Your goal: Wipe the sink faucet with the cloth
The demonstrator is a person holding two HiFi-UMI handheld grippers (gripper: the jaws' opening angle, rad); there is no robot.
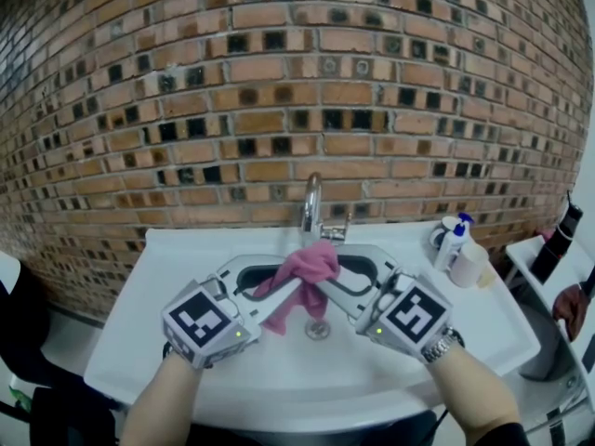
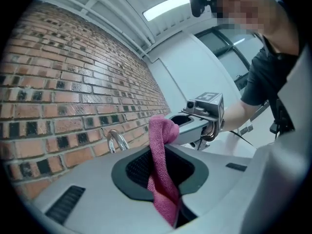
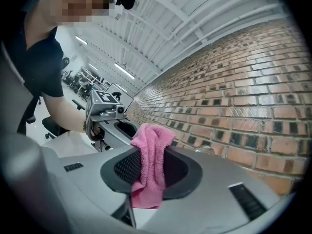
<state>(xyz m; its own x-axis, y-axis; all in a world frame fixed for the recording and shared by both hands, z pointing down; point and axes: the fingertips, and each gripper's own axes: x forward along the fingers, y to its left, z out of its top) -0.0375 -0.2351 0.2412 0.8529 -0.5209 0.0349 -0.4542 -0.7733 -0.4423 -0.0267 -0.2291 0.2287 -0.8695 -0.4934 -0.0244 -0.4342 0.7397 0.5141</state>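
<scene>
Item 1, left tongs [image 1: 265, 291]: clenched on the pink cloth [image 1: 307, 269]. In the left gripper view the cloth [image 2: 158, 150] runs down through the dark pads and is pinched where they narrow. This pair comes into the head view from eight o'clock, pointing level over the basin.

Item 2, right tongs [image 1: 339, 282]: in from four o'clock, tips meeting the same cloth from the other side. In the right gripper view the cloth [image 3: 151, 152] hangs between the pads with a sliver of light beside it. This pair therefore reads as released, the fabric only lying between them. Judged purpose: a hand-over or re-grip, with the left pair taking the hold.

Item 3, cloth: bunched into a peak between the two sets of tips, one tail drooping toward six o'clock. It is held above the basin floor and just below the faucet. Contact with the faucet cannot be told.

Item 4, faucet [image 1: 312, 203]: chrome, curved, on the back rim at twelve o'clock of the cloth. Wiping is judged not yet begun.

Item 5, sink [image 1: 177, 258]: white, with its drain [image 1: 318, 329] at six o'clock of the cloth.

Item 6, sundries: bottle [image 1: 453, 242] with blue cap and pale cup [image 1: 468, 266], on the rim at three o'clock of the cloth, out of the wiping path. Brick wall [image 1: 279, 82] behind.
</scene>
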